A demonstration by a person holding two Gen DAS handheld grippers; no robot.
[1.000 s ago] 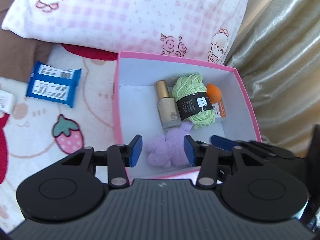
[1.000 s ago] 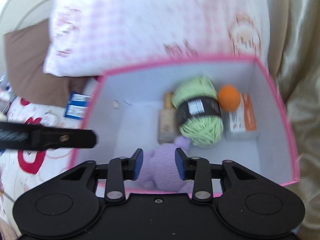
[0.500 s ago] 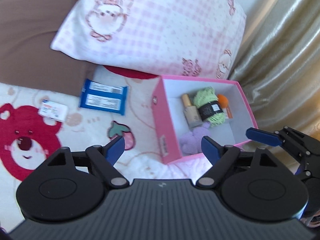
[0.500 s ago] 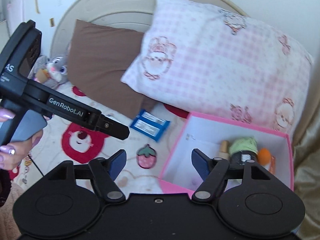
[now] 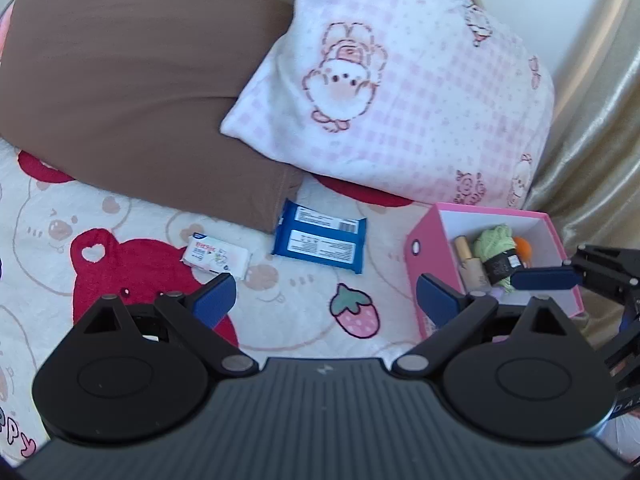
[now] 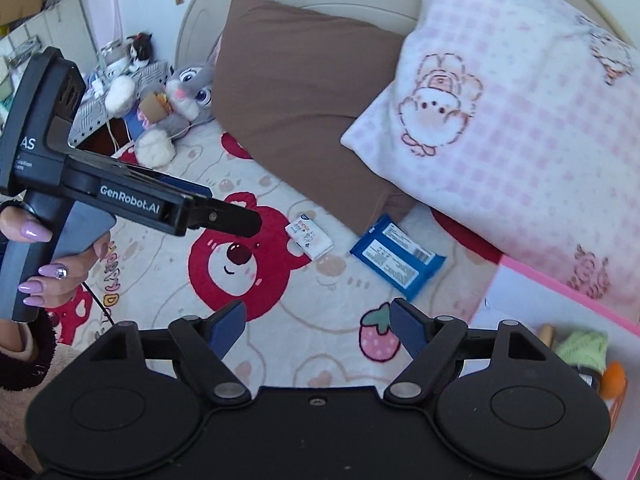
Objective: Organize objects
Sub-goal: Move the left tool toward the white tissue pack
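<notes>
A pink box (image 5: 416, 264) stands on the bed at the right and holds green yarn (image 5: 496, 240), a cosmetic bottle (image 5: 470, 264), an orange ball (image 5: 523, 246) and a purple plush, mostly hidden. A blue wipes pack (image 5: 320, 240) and a small white tissue pack (image 5: 218, 256) lie on the blanket to its left. My left gripper (image 5: 326, 300) is open and empty, high above the blanket. My right gripper (image 6: 318, 326) is open and empty; its finger shows over the box in the left wrist view (image 5: 546, 279). The box corner shows in the right wrist view (image 6: 560, 280).
A brown pillow (image 5: 132, 92) and a pink checked pillow (image 5: 400, 92) lie behind the packs. A gold curtain (image 5: 600, 128) hangs at the right. The blanket has a red bear print (image 6: 240, 268). Plush toys (image 6: 184, 96) sit at the far left.
Both grippers have pulled up and back from inside the pink box and opened wide, leaving the purple plush in the box. The views now take in the blanket and pillows.
</notes>
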